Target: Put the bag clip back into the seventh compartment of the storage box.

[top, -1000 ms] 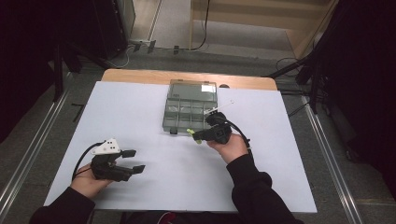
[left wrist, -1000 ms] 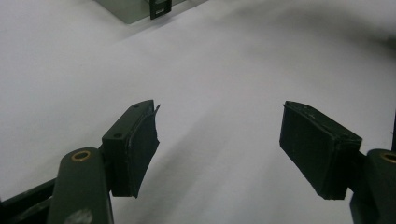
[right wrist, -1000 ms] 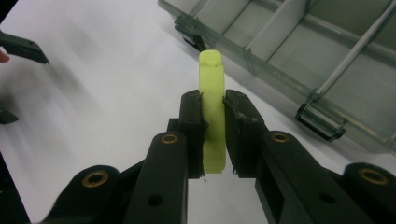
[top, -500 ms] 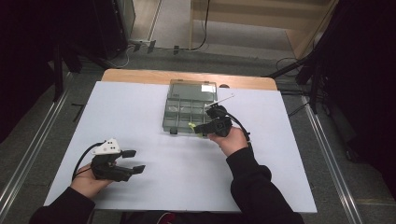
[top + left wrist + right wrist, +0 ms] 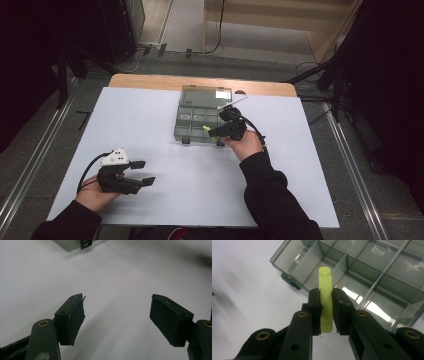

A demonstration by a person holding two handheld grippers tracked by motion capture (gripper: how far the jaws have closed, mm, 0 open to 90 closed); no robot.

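A clear grey compartment box (image 5: 200,117) lies open at the middle back of the white table; the right gripper view has the box (image 5: 372,267) close ahead. My right gripper (image 5: 210,131) (image 5: 326,300) is shut on a flat yellow-green plastic piece (image 5: 325,290), held upright over the box's front row of compartments. That yellow-green piece (image 5: 205,129) pokes out of the jaws toward the left. My left gripper (image 5: 142,172) (image 5: 117,320) rests low at the table's near left, open, with bare table between its pads.
The box's lid (image 5: 207,92) stands open toward the back. A black latch (image 5: 85,243) of the box front peeks in at the top of the left gripper view. White table surface (image 5: 150,125) spreads between the two grippers.
My right gripper has carried the yellow-green piece forward and slightly left, from in front of the box to over its front compartments. The left gripper has stayed put.
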